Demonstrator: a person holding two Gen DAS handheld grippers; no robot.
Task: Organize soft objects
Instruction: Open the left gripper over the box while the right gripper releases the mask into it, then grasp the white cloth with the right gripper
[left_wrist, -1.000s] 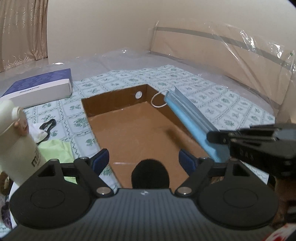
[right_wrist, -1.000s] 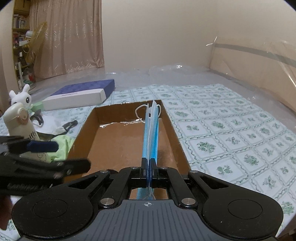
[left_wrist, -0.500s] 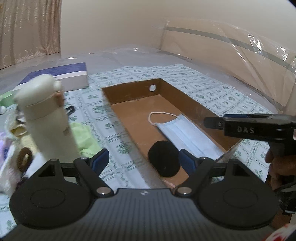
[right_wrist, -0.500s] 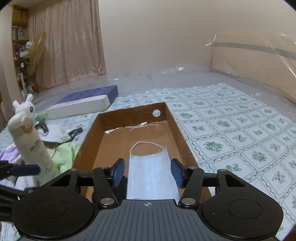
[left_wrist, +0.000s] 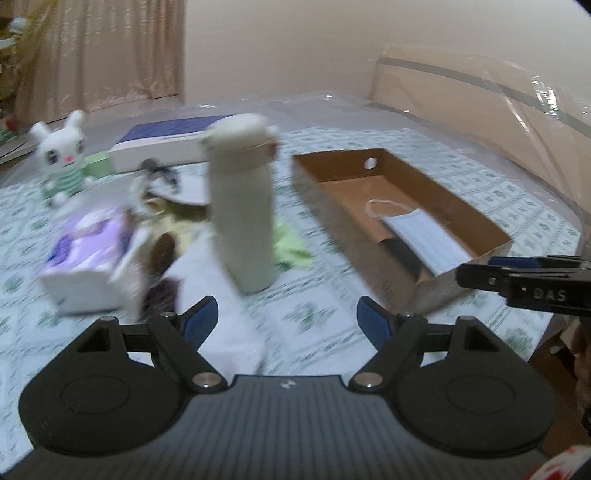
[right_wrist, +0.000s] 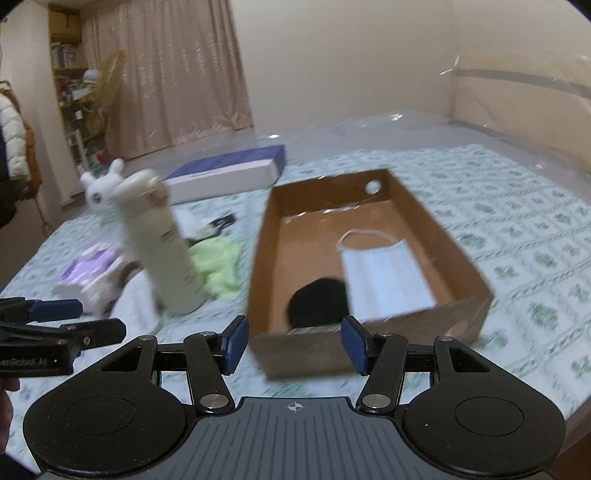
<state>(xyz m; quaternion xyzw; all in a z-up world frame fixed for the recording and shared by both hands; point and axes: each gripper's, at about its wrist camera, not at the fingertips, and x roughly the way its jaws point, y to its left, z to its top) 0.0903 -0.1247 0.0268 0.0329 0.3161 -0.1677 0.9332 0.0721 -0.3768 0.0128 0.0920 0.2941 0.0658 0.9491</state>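
A cream bottle (left_wrist: 242, 206) stands upright left of the cardboard box (right_wrist: 266, 236). Between them lies a green cloth (right_wrist: 218, 264). Further left of the box sit a purple packet (left_wrist: 90, 251) and a white rabbit toy (left_wrist: 61, 155); a blue-and-white flat box (right_wrist: 229, 175) lies behind. Inside the cardboard box, the face mask (right_wrist: 382, 278) lies flat, partly over a black round thing (right_wrist: 317, 302). The left gripper (left_wrist: 286, 319) hangs before the bottle, jaws wide apart and empty. The right gripper (right_wrist: 293, 345) hovers at the box's near wall, likewise spread and empty.

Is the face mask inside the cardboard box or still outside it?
Inside. The face mask lies flat on the floor of the cardboard box, beside a black round item; neither tool holds it.
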